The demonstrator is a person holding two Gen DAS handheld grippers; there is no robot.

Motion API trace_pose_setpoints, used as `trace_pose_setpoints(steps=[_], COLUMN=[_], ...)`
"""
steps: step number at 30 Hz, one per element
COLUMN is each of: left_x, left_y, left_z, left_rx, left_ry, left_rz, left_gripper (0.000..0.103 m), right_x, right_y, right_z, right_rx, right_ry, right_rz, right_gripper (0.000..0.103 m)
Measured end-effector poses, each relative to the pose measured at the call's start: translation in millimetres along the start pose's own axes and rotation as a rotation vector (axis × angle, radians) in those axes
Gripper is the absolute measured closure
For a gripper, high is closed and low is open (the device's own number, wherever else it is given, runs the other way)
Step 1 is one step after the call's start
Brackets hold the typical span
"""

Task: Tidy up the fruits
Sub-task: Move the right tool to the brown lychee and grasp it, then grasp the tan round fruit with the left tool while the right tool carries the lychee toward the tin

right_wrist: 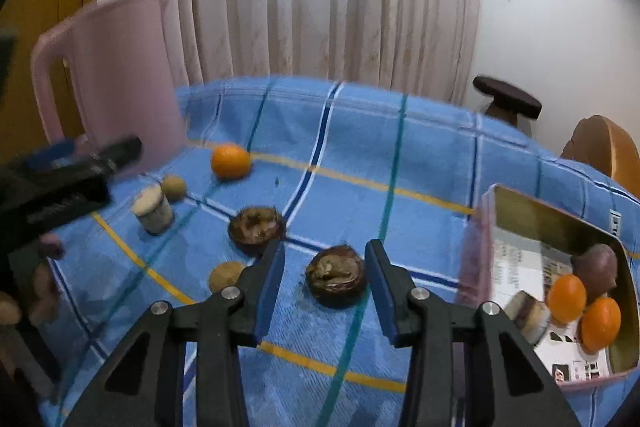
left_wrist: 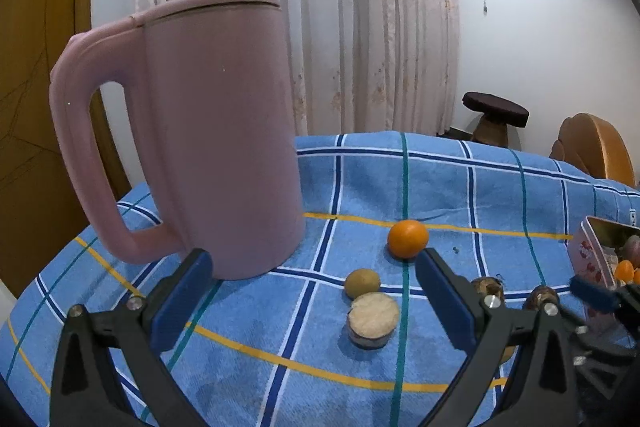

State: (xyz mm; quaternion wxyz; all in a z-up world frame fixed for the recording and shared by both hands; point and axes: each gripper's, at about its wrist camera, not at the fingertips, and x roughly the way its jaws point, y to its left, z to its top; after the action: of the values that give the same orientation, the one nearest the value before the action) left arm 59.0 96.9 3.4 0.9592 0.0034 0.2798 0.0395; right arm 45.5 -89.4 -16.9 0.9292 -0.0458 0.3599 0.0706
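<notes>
- My right gripper (right_wrist: 325,281) hangs low over the blue checked tablecloth (right_wrist: 420,155), its blue-padded jaws standing on either side of a dark brown, rough-skinned fruit (right_wrist: 335,275). The pads do not press on it; a gap shows on each side, so nothing is grasped.
- A second dark brown fruit (right_wrist: 257,229) lies just beyond and left of my right gripper's left finger, and a small tan round fruit (right_wrist: 225,275) sits near that finger's left side, partly hidden by it.
- Farther left lie a short cut piece with a pale top (right_wrist: 153,209) and a small greenish-tan round fruit (right_wrist: 173,187) beside it; a loose orange (right_wrist: 231,161) lies farther back, near the pink jug (right_wrist: 120,75).
- At the right edge a pink tin (right_wrist: 474,259) stands open, holding two oranges (right_wrist: 566,297), a purplish fruit (right_wrist: 596,267) and a pale cut piece (right_wrist: 528,315).
- My left gripper (left_wrist: 312,303) is released and empty, jaws wide apart over the cloth. The pale cut piece (left_wrist: 374,319) and the small greenish fruit (left_wrist: 362,283) lie on the cloth between its fingers, untouched; the orange (left_wrist: 407,238) is just beyond its right fingertip.
- The pink jug (left_wrist: 208,131) stands close at the far left, handle turned left, right behind my left finger.
</notes>
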Motion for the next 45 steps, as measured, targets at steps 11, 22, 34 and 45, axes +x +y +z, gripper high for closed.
trace_pose_setpoints(steps=[11, 22, 34, 45], left_x=[-3, -4, -7, -18], left_y=[-5, -10, -16, -69], left_z=[1, -1, -2, -20], left_rx=[0.023, 0.043, 0.077, 0.28], left_ry=[0.003, 0.009, 0.006, 0.073], left_rz=[-0.023, -0.037, -0.075, -0.39], left_gripper=[0.0, 0.0, 0.0, 0.016], right_x=[21, 31, -10, -53], right_y=[-9, -11, -17, -32], right_z=[5, 4, -2, -20], right_rx=[0.01, -0.001, 0.023, 0.024], right_ry=[0.076, 0.126, -0.06, -0.171], right_rz=[-0.046, -0.072, 0.052, -0.032], right_gripper=[0.059, 0.059, 0.075, 0.074])
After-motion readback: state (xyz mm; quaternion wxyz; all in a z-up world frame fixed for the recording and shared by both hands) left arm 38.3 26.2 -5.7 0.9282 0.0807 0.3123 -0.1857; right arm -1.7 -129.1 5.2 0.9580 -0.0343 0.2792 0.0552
